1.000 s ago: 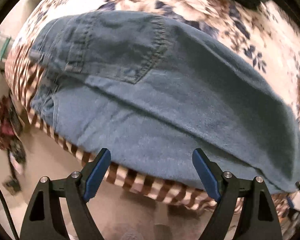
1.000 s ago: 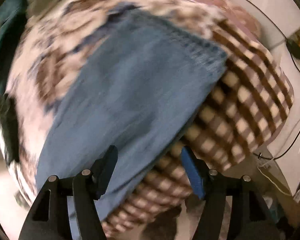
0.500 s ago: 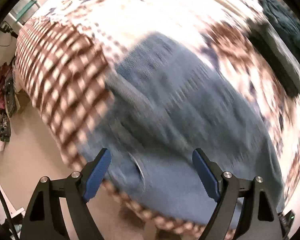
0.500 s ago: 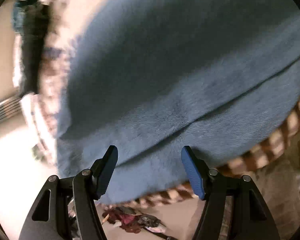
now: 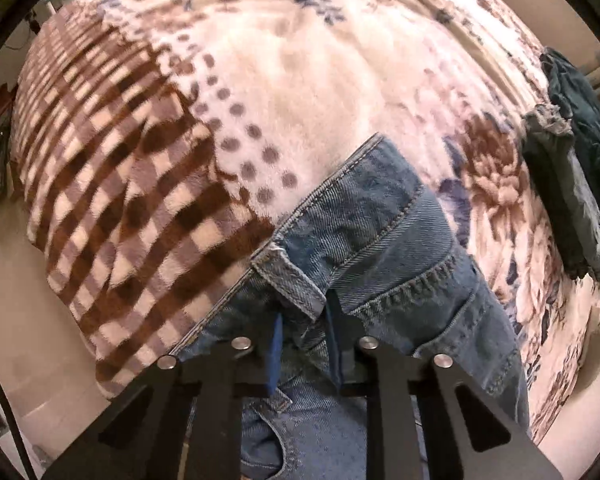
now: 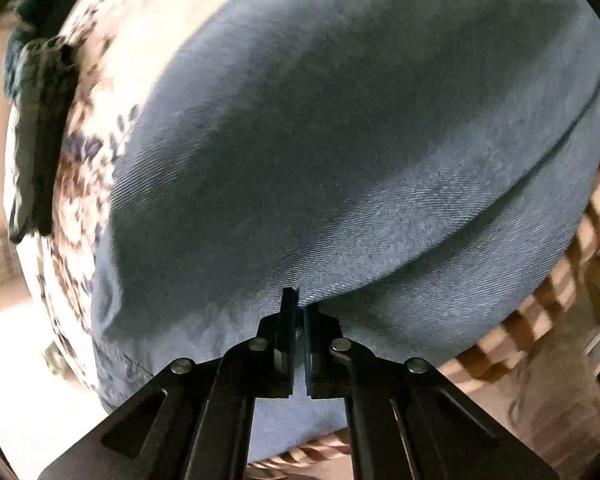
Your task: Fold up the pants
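Both claws had just closed: left claw [image 5: 302, 344] clamped the jeans' [image 5: 384, 240] waistband, right claw [image 6: 298, 320] pinched thin denim at the bed's [image 5: 300, 80] edge, which might slip free.

Blue denim pants [image 6: 340, 140] fill most of the frame over a floral blanket [image 6: 96, 92] (checked at the right edge). At bottom centre the right gripper [image 6: 298, 312] has just closed, pinching a fabric fold.
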